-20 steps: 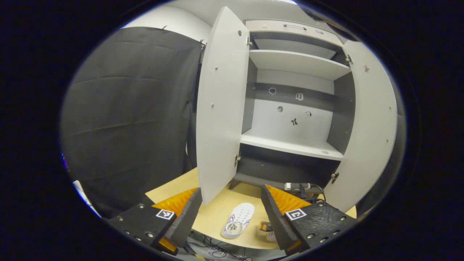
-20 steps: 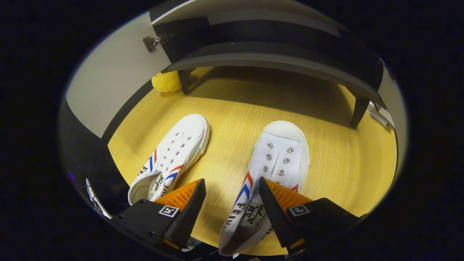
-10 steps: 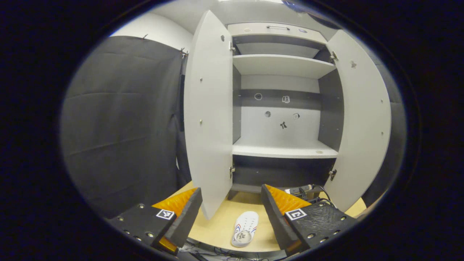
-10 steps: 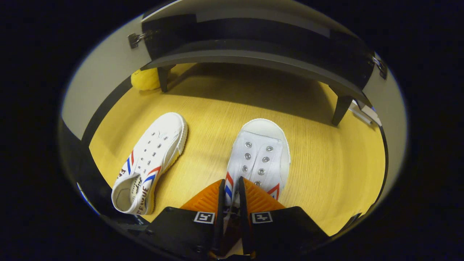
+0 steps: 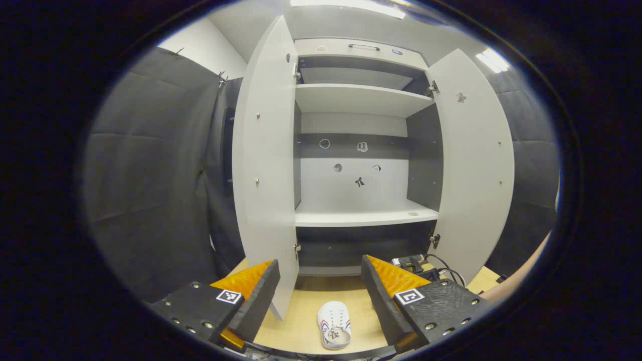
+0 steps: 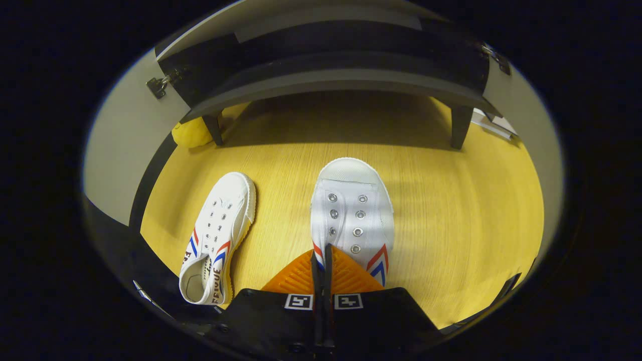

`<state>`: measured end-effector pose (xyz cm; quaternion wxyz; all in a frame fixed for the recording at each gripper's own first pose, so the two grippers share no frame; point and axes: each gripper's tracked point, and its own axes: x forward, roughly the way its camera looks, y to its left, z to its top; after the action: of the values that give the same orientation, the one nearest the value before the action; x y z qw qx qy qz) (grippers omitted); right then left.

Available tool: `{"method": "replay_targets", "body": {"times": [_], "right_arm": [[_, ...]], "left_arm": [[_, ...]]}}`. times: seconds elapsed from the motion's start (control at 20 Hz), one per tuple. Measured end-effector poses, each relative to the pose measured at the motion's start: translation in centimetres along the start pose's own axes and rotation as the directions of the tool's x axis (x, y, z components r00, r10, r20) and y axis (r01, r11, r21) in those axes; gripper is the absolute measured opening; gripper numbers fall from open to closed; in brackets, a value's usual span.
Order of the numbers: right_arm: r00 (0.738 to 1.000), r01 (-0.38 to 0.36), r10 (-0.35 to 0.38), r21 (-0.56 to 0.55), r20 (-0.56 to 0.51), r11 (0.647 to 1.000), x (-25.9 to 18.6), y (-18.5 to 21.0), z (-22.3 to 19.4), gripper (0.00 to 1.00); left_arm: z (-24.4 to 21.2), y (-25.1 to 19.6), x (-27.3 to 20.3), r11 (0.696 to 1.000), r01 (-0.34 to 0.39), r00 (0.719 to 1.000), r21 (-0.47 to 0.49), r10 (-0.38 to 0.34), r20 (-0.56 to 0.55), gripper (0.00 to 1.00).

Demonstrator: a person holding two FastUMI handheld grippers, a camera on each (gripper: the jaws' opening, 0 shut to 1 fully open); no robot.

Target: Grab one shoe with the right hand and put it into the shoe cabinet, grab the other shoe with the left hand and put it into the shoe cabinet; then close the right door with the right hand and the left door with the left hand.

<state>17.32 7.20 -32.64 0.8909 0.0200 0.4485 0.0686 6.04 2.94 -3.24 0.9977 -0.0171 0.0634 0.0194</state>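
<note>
The right claw (image 6: 321, 265) is pinched shut on the side wall of a white shoe (image 6: 351, 210), toe pointing toward the cabinet (image 6: 321, 80) ahead. The left claw (image 5: 318, 286) hangs wide open and empty, the other shoe (image 5: 335, 325) below it.

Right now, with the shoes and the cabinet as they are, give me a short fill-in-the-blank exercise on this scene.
1. The right tool is ____ on the side wall of the nearer shoe.
2. The left tool is ____ and holds nothing.
3. Both doors of the shoe cabinet stand ____.
4. The other shoe lies on the ____ board.

Missing words: shut; open; open; wooden
</note>
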Motion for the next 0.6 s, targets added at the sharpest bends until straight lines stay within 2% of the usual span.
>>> {"method": "replay_targets", "body": {"times": [0.1, 0.15, 0.2, 0.3, 0.35, 0.45, 0.55, 0.6], "right_arm": [[0.999, 0.001, -0.002, 0.033, 0.048, 0.999, -1.7, -0.4, 0.6, 0.0], [0.998, 0.004, -0.007, 0.045, 0.069, 0.999, -2.5, -0.6, 0.7, 0.01], [0.995, 0.022, -0.026, 0.05, 0.097, 0.999, -3.4, -0.9, 1.0, 0.01], [0.985, 0.048, -0.06, 0.079, 0.161, 0.996, -5.4, -1.4, 1.5, 0.01], [0.98, 0.043, -0.062, 0.103, 0.187, 0.994, -6.5, -1.3, 1.7, 0.01], [0.97, 0.02, -0.056, 0.153, 0.238, 0.988, -8.6, -1.0, 2.1, 0.01], [0.952, 0.026, -0.079, 0.179, 0.297, 0.984, -11.1, -1.4, 3.0, 0.01], [0.941, 0.036, -0.097, 0.188, 0.325, 0.982, -12.3, -1.6, 3.6, 0.01]], "left_arm": [[-0.6, -1.3, 0.2, 0.994, 0.106, 0.994, -0.013, -0.106, -0.005, 0.91], [-0.8, -2.1, 0.0, 0.987, 0.159, 0.987, -0.014, -0.159, -0.004, 0.94], [-0.9, -2.5, 0.1, 0.982, 0.186, 0.982, -0.007, -0.186, 0.005, 0.92], [-1.3, -3.0, 0.3, 0.975, 0.221, 0.975, -0.002, -0.221, 0.009, 0.91], [-1.7, -3.3, 0.3, 0.971, 0.239, 0.971, -0.005, -0.239, 0.006, 0.97], [-2.0, -3.8, 0.6, 0.962, 0.273, 0.962, -0.011, -0.273, 0.006, 0.94], [-2.1, -4.4, 0.7, 0.953, 0.304, 0.953, -0.004, -0.304, 0.003, 0.94], [-2.0, -4.5, 0.8, 0.949, 0.315, 0.949, 0.006, -0.315, -0.001, 0.97]]}}
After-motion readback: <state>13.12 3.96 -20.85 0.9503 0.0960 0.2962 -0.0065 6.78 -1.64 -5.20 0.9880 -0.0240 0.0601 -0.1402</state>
